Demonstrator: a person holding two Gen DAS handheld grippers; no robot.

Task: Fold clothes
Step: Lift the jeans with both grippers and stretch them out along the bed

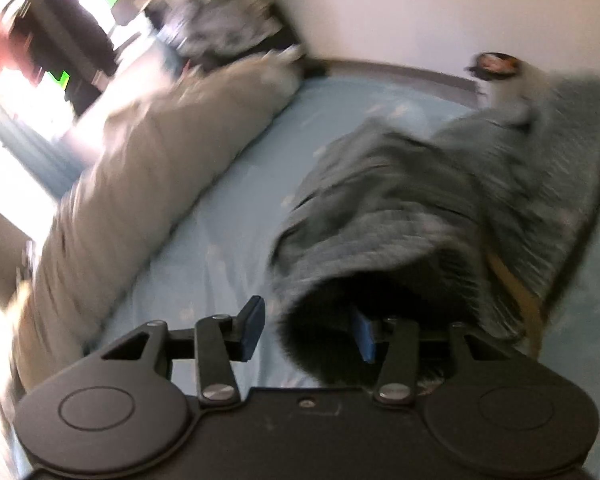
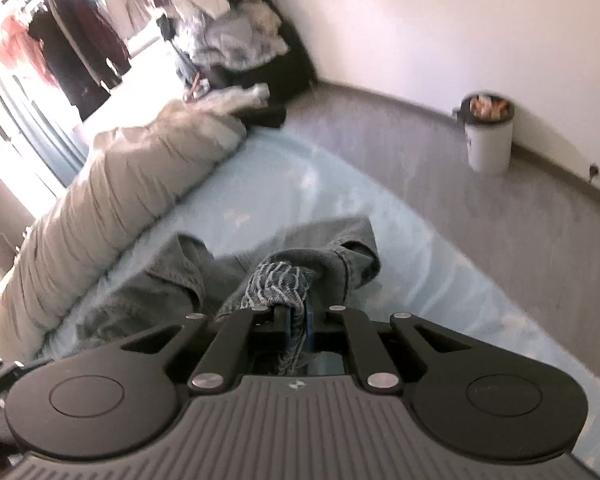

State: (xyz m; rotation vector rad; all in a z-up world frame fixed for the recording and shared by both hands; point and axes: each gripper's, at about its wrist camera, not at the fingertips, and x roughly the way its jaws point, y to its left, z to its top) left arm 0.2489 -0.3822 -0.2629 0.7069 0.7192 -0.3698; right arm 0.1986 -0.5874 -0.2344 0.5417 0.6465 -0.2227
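Note:
A grey denim garment (image 1: 400, 200) hangs blurred over the light blue bed sheet (image 1: 228, 200). Its dark open end drapes over the right finger of my left gripper (image 1: 308, 332). That gripper is open, and its left finger (image 1: 252, 328) stands apart from the cloth. In the right wrist view the same garment (image 2: 172, 276) lies crumpled on the sheet (image 2: 292, 176). My right gripper (image 2: 298, 322) is shut on a bunched fold of it, which rises out of the jaws.
A long beige rolled duvet (image 2: 120, 200) lies along the left of the bed. Grey floor (image 2: 460, 220) runs past the bed's right edge to a white bin (image 2: 488, 136) at the wall. A clothes rail (image 2: 72, 40) and a clothes pile (image 2: 236, 40) stand at the back.

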